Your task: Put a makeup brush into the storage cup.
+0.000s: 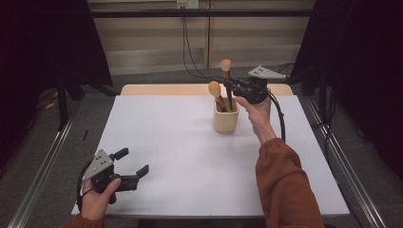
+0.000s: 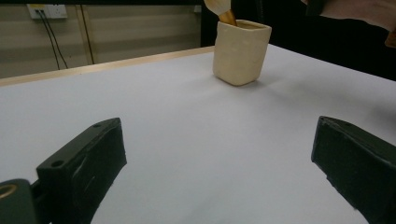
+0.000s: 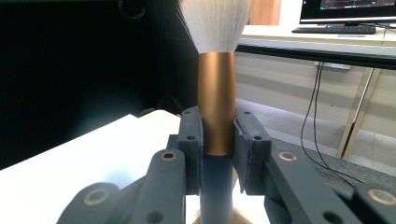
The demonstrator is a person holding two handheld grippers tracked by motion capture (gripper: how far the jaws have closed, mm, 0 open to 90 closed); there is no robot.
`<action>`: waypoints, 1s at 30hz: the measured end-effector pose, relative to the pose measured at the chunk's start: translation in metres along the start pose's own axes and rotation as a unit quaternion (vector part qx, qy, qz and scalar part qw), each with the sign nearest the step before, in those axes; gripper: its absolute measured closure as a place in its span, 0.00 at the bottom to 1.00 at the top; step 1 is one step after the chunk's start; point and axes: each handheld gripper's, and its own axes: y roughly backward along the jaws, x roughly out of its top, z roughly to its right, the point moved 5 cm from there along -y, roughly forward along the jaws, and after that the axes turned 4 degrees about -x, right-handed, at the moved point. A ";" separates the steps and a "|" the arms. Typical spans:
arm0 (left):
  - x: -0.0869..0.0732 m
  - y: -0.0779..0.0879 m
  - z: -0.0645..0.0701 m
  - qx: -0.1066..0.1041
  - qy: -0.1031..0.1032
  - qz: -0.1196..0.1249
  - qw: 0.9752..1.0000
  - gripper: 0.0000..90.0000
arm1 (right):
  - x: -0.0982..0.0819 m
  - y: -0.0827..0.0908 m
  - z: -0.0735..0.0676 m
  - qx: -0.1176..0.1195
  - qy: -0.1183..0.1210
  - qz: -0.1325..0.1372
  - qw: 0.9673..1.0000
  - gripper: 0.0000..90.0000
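Right tool [image 1: 234, 87] clamped on the brush [image 1: 226, 71], left tool [image 1: 135, 162] wide open, empty; lower it crooked and the cup [image 1: 225, 119] tips

A white counter [image 1: 180, 156] with a pale wooden far edge stands on a grey floor [image 1: 43, 156]. Metal rails [image 1: 38, 175] run along the floor on both sides. Black curtains [image 1: 43, 42] hang left and right. The beige back wall [image 1: 142, 38] carries a wall socket [image 1: 187, 4], from which black cables [image 1: 186, 42] drop. Behind, a desk holds a lit monitor [image 3: 348, 10] and keyboard [image 3: 334, 29].
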 end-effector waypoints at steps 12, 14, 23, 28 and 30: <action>0.000 -0.001 0.001 -0.004 0.000 -0.002 1.000 0.03 | -0.013 -0.005 0.006 -0.010 -0.002 -0.003 1.000 0.83; 0.000 -0.001 0.001 -0.004 0.001 -0.001 1.000 0.03 | -0.017 -0.006 0.008 -0.011 -0.003 -0.006 1.000 0.83; 0.000 -0.001 0.000 -0.003 0.001 -0.001 1.000 0.03 | -0.030 -0.007 0.012 -0.013 -0.013 -0.018 1.000 0.83; 0.000 -0.001 0.001 -0.004 0.000 -0.002 1.000 0.03 | -0.035 -0.007 0.013 -0.015 -0.016 -0.020 1.000 0.83; 0.000 -0.001 0.001 -0.003 0.000 -0.002 1.000 0.03 | -0.037 -0.007 0.014 -0.015 -0.016 -0.021 1.000 0.83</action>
